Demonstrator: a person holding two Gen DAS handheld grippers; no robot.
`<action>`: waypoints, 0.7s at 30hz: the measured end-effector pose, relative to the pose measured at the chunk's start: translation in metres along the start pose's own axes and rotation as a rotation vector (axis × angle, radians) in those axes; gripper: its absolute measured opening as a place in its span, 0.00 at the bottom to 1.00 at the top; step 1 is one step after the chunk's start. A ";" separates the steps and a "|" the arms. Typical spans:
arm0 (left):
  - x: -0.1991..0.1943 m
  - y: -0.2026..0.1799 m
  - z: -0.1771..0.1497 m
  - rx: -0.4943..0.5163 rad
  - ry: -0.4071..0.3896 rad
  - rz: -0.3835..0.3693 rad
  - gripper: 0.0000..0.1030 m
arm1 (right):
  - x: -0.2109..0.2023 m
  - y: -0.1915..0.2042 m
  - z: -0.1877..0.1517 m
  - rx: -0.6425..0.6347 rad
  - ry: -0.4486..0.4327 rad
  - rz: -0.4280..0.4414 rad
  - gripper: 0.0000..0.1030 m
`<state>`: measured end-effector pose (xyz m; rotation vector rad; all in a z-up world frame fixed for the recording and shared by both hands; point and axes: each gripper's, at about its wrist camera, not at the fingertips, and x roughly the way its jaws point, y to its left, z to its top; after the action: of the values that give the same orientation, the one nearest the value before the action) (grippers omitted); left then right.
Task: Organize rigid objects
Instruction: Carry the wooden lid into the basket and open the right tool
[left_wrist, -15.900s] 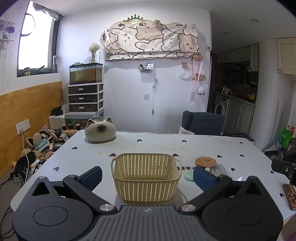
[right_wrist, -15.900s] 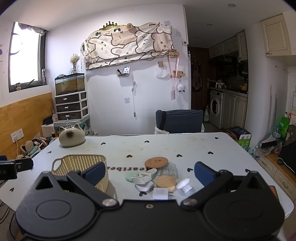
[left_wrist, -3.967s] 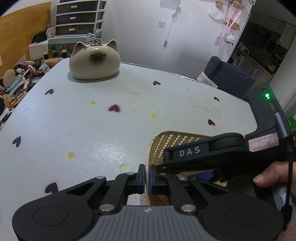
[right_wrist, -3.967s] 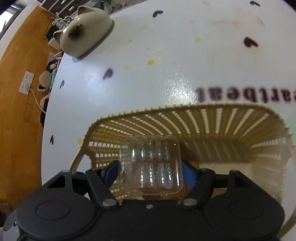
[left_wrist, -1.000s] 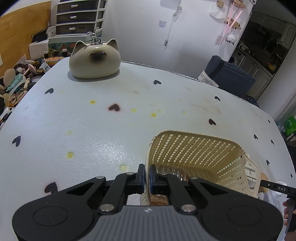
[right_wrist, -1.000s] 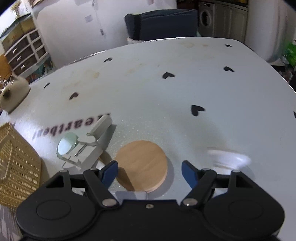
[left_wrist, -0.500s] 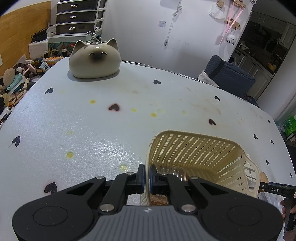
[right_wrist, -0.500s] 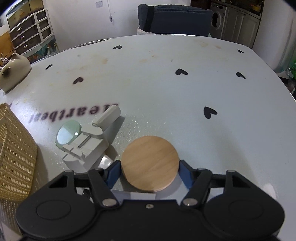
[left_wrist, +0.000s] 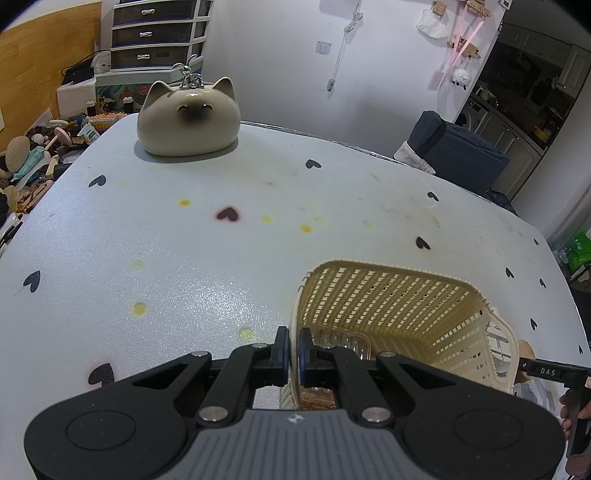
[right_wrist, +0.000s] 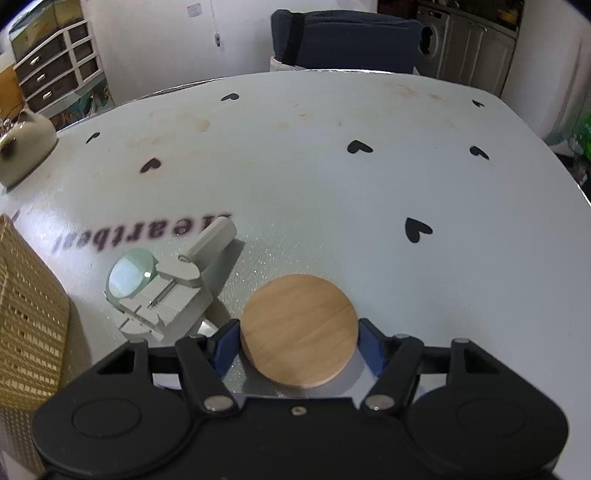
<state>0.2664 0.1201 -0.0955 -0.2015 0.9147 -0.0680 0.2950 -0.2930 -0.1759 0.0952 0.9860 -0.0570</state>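
While the left gripper (left_wrist: 290, 350) is pinching the near wall of the woven basket (left_wrist: 388, 291) with its jaws tight together on it, the right gripper (right_wrist: 298, 343) is closing in on the round wooden disc (right_wrist: 298, 328). Both blue pads (right_wrist: 226, 341) are now pressing on the disc's two sides, so the jaws are looking clamped on it. Half a second ago the disc was sitting between the jaws with a little room, and a second ago the jaws were wide apart with the disc just ahead of them. That means the grab is likely made, and the disc is getting ready to go up and over to the basket, which is off to the left of the right jaws.

Inside the basket, right behind the left jaws, a clear plastic box (left_wrist: 340, 341) is lying on the bottom; four seconds ago the right jaws were holding it over the basket. To the left of the disc, a white plastic tool (right_wrist: 173, 288) and a small round lens (right_wrist: 127, 277) are waiting on the bench (right_wrist: 332, 192). The cat-shaped pot (left_wrist: 188, 118) is sitting far ahead of the left jaws
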 end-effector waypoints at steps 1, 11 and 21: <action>0.000 0.000 0.000 0.000 0.000 0.000 0.05 | -0.002 -0.001 0.001 0.011 -0.004 -0.001 0.66; 0.000 0.000 0.000 0.001 0.000 0.000 0.05 | -0.065 0.025 0.035 0.030 -0.204 0.122 0.66; 0.000 0.000 0.000 0.001 0.000 0.000 0.05 | -0.106 0.106 0.050 -0.204 -0.195 0.390 0.66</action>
<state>0.2664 0.1199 -0.0954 -0.2007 0.9144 -0.0681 0.2876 -0.1921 -0.0544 0.0909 0.7601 0.3854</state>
